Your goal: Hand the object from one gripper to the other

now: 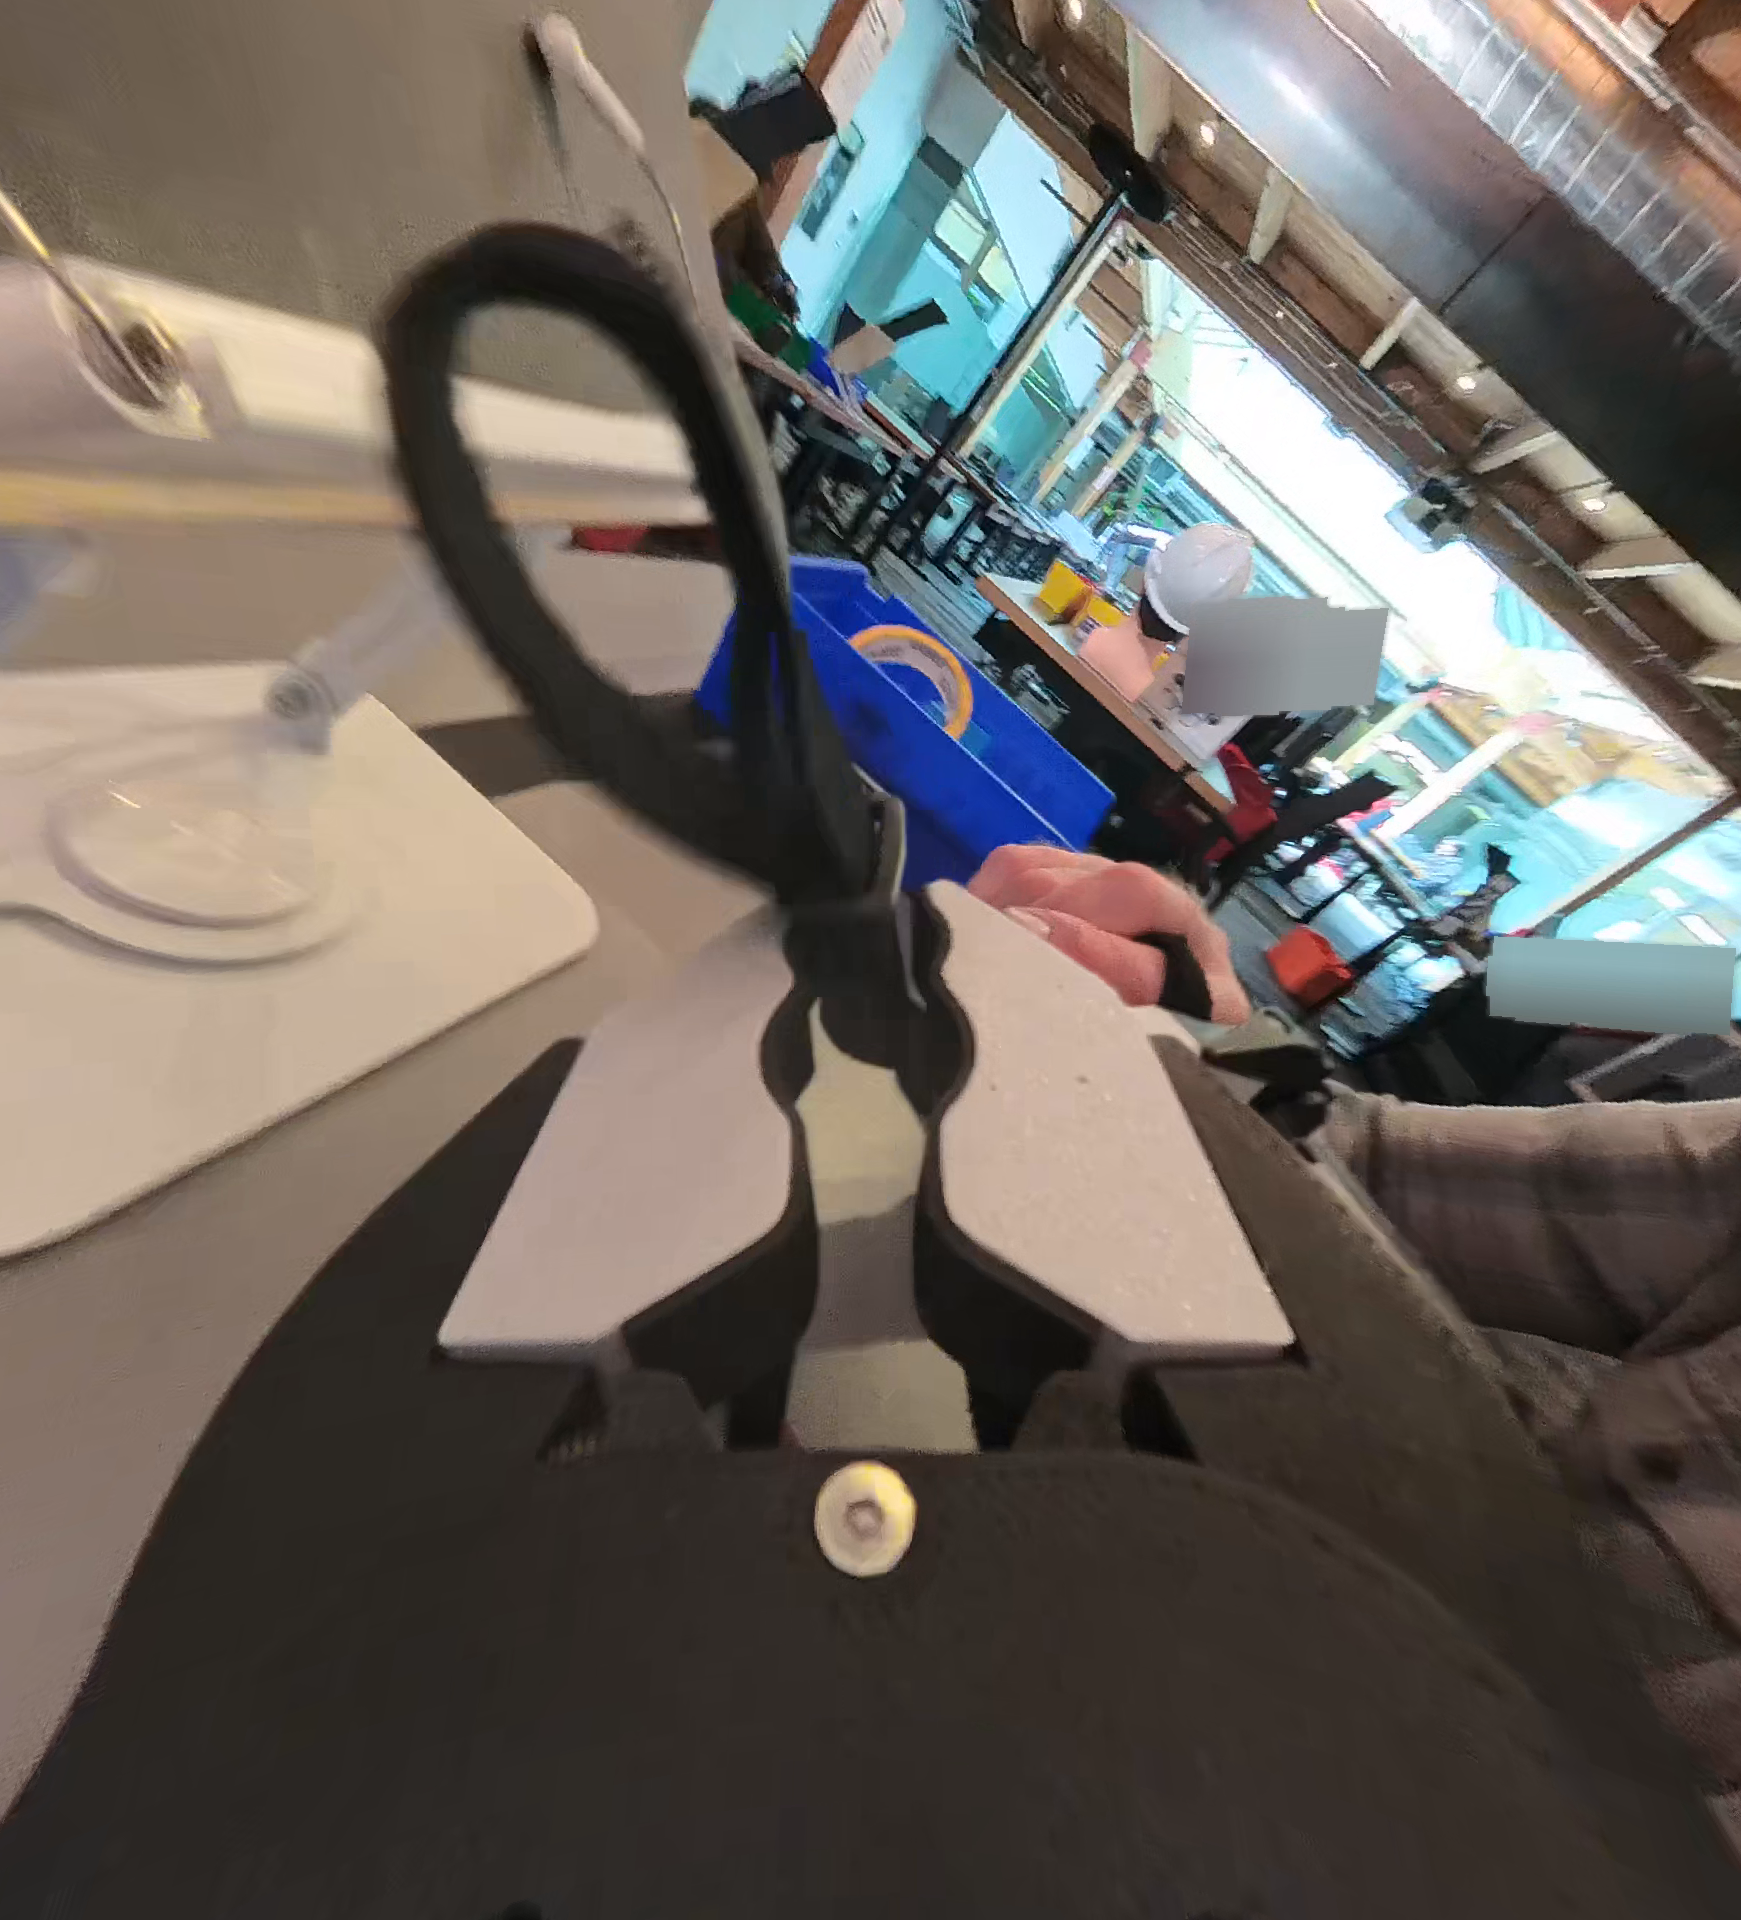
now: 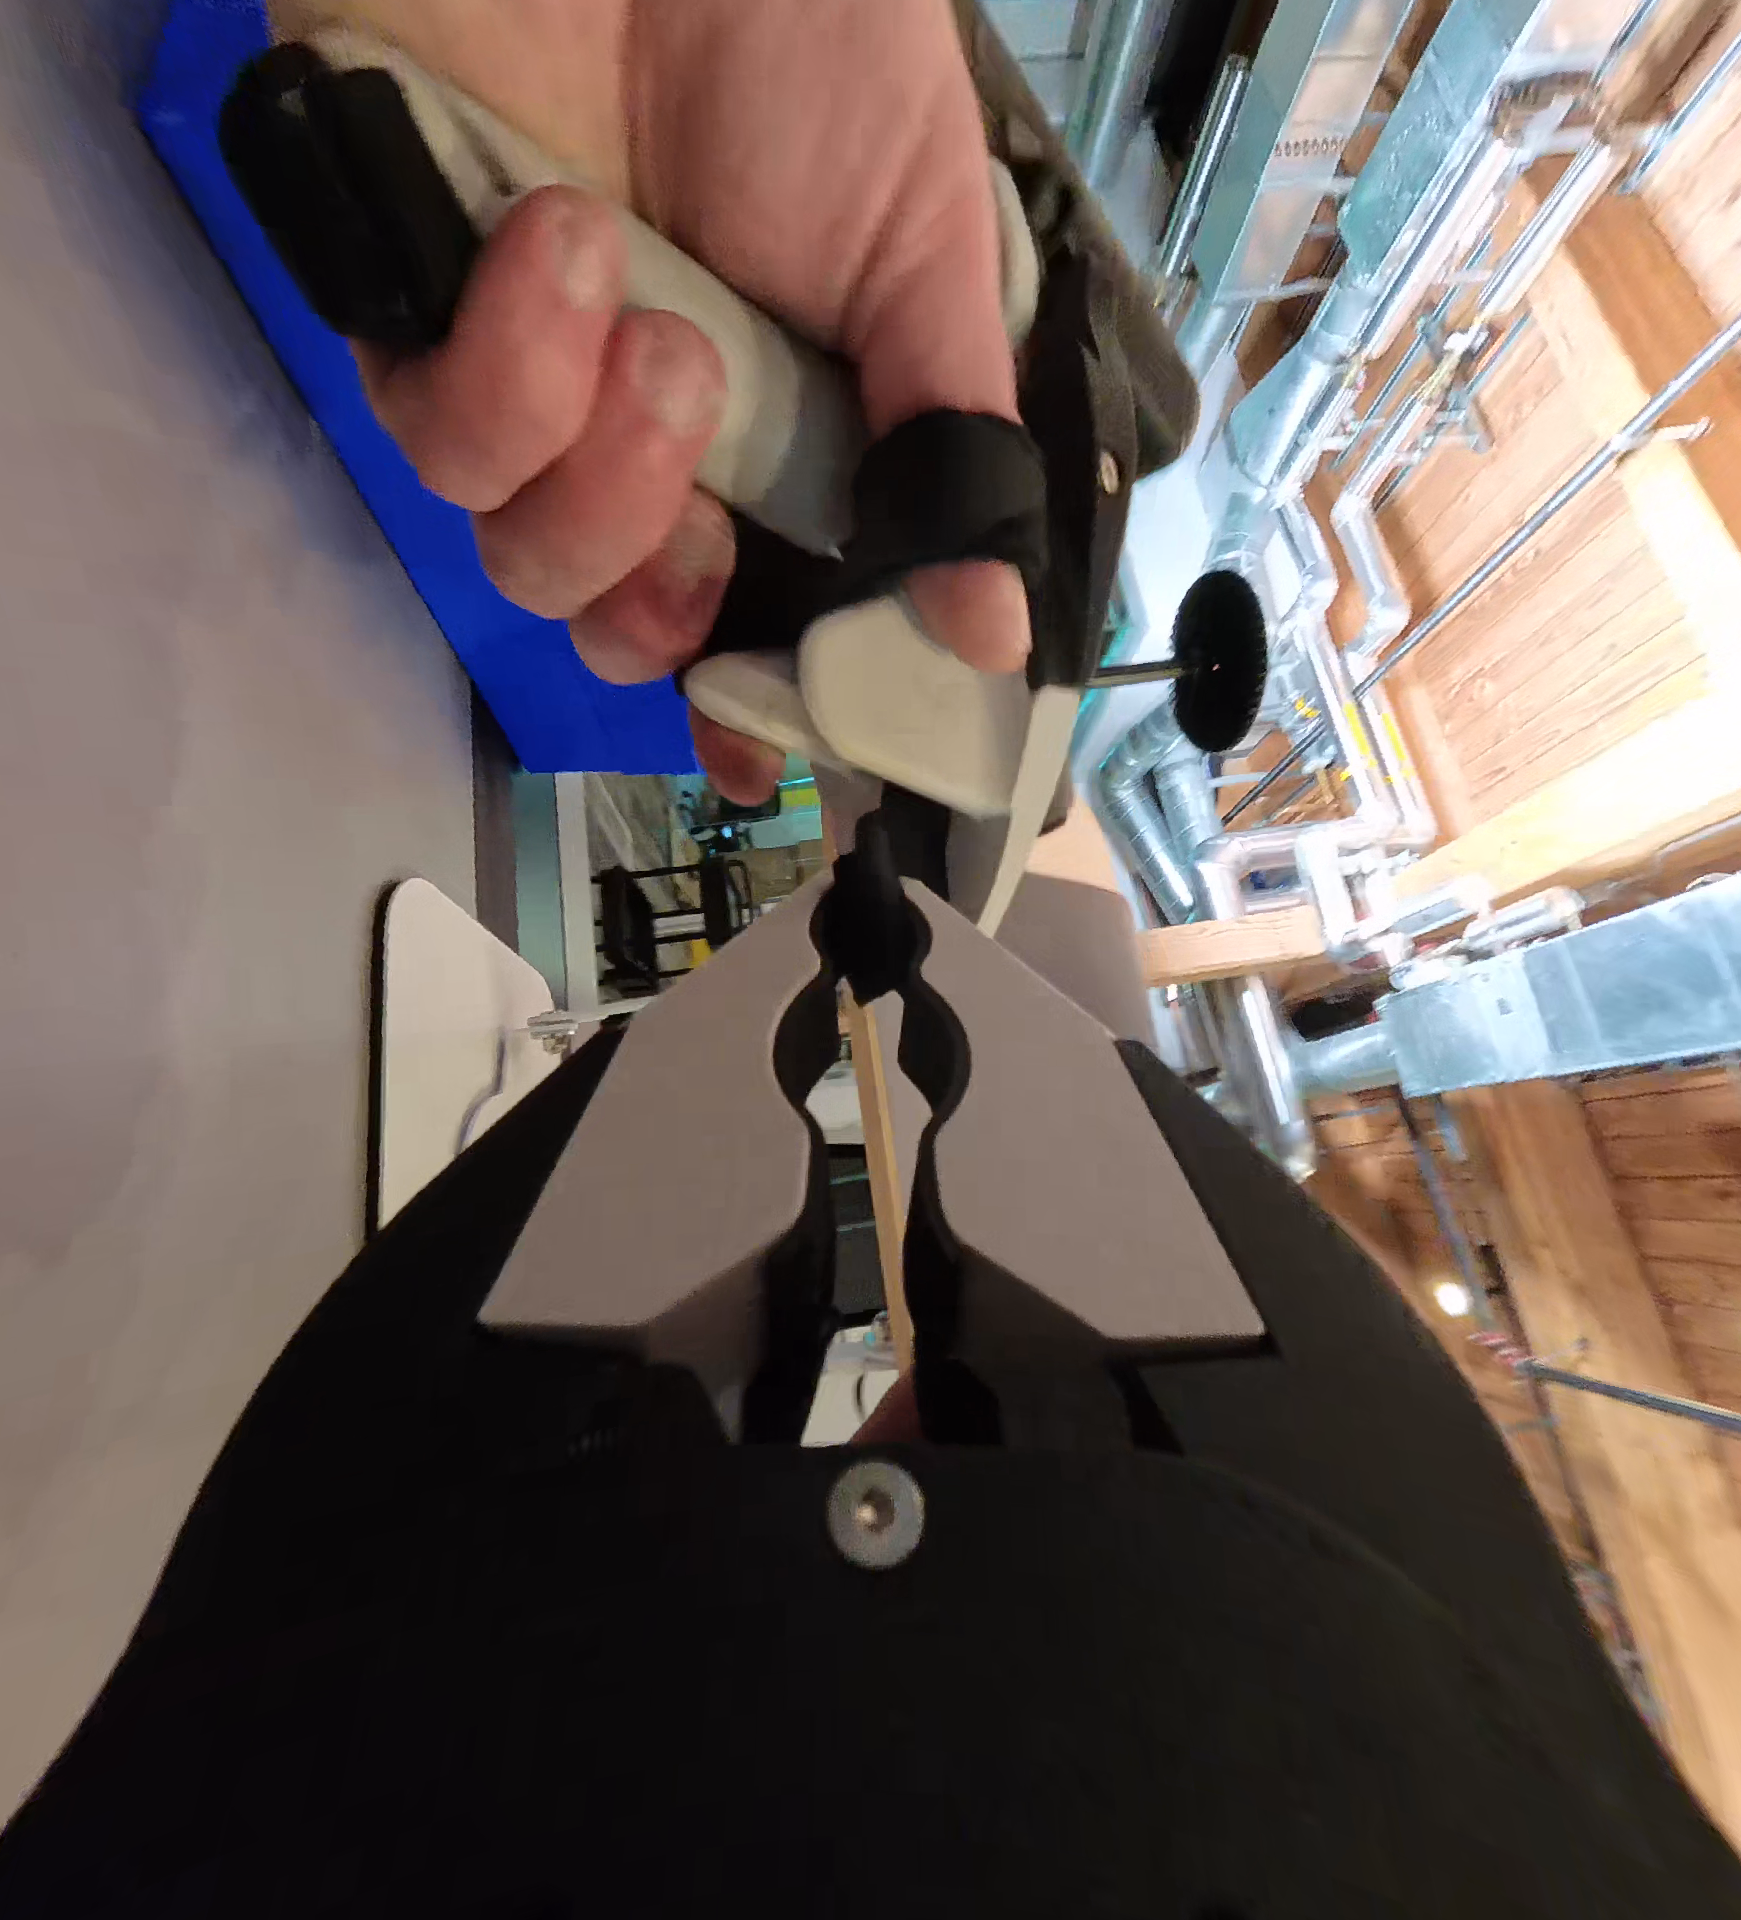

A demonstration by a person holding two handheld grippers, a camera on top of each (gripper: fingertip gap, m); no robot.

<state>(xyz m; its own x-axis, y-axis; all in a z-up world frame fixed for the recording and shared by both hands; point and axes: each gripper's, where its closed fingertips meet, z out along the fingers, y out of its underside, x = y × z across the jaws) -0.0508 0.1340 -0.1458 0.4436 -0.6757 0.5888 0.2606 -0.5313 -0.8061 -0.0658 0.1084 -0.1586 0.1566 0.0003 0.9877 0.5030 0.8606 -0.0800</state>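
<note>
The object is a pair of scissors with black loop handles (image 1: 554,540), held up in the air. In the left wrist view one loop rises from my left gripper (image 1: 861,925), whose fingers stand slightly apart around the handle's lower end. In the right wrist view my right gripper (image 2: 871,935) is shut on the thin black handle part (image 2: 871,894), right below the left gripper's pale fingertips (image 2: 897,717). A hand (image 2: 741,312) holds the left gripper. In the left wrist view the right gripper's fingers are hidden behind my left gripper's right finger.
A blue bin (image 1: 949,748) with a roll of tape (image 1: 913,665) stands behind the scissors; it also shows in the right wrist view (image 2: 378,468). A white base plate (image 1: 222,987) lies on the grey table at the left. A hand (image 1: 1105,925) and plaid sleeve (image 1: 1572,1247) are at the right. My left and right fingertips are right by each other.
</note>
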